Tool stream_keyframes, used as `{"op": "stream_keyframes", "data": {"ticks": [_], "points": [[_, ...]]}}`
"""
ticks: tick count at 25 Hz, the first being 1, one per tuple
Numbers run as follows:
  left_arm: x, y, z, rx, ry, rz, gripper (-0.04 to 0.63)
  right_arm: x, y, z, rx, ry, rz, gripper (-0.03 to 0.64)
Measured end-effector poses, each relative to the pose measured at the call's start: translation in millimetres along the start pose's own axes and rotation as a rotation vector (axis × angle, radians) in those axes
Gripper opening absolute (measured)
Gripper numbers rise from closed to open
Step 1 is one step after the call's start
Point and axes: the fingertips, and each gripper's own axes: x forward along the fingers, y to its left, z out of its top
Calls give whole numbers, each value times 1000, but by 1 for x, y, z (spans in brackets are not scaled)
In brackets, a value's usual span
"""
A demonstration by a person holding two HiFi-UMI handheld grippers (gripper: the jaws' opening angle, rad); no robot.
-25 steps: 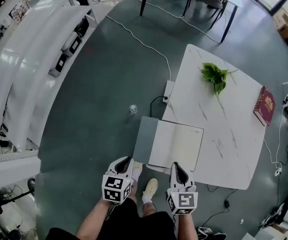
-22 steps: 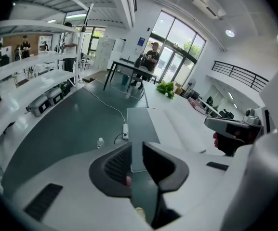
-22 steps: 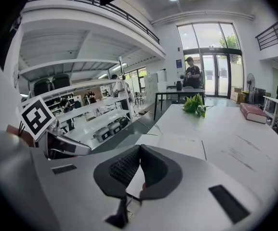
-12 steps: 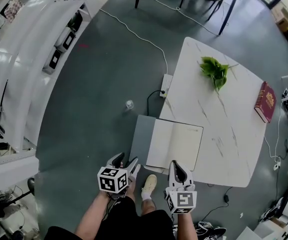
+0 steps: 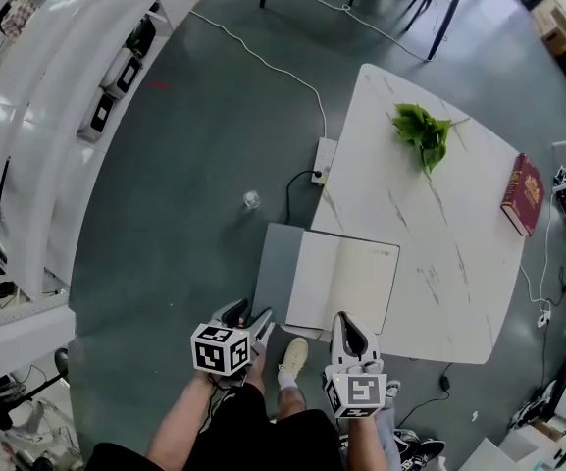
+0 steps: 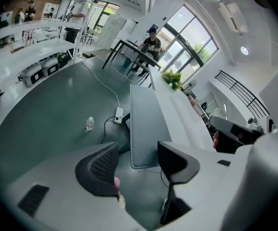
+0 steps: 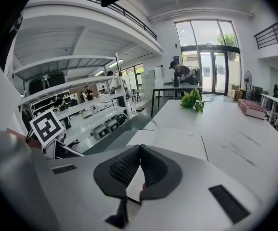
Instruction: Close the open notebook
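The notebook (image 5: 346, 281) lies open on the near-left corner of the white table (image 5: 439, 234). Its grey cover (image 5: 275, 268) overhangs the table edge.

Left gripper (image 5: 249, 317): near the cover's near corner and apart from it. Its jaws stand wide, having just been opening, with nothing between them.

Right gripper (image 5: 343, 322): over the notebook's near edge. Its jaws are closed together and empty.

A leafy sprig (image 5: 422, 135) and a red book (image 5: 521, 194) lie well apart on the table's far side.

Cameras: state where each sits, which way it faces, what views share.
Head view: on head, facing steeply down at notebook and table; forearms, left gripper, right gripper show.
Left gripper view: on that gripper, jaws just opened, empty, facing notebook's cover.
Right gripper view: on that gripper, jaws shut, facing across table to plant.
Shared: notebook.
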Motion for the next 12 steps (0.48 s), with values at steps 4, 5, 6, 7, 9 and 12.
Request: {"op": "stream_keyframes", "data": {"ticks": [4, 5, 6, 7, 9, 12], "points": [[-1, -6, -2, 29, 17, -14, 252, -4, -2, -1, 2, 2, -6, 17], [-2, -7, -2, 34, 19, -21, 240, -5, -2, -1, 3, 2, -8, 17], [-2, -9, -2, 38, 21, -26, 223, -6, -2, 0, 4, 1, -10, 17], [-2, -10, -1, 41, 22, -29, 207, -7, -3, 1, 5, 0, -12, 17], [-3, -11, -1, 47, 20, -25, 198, -8, -4, 1, 4, -2, -15, 17], [-3, -10, 0, 56, 19, -17, 185, -9, -7, -1, 5, -3, -18, 17]]}}
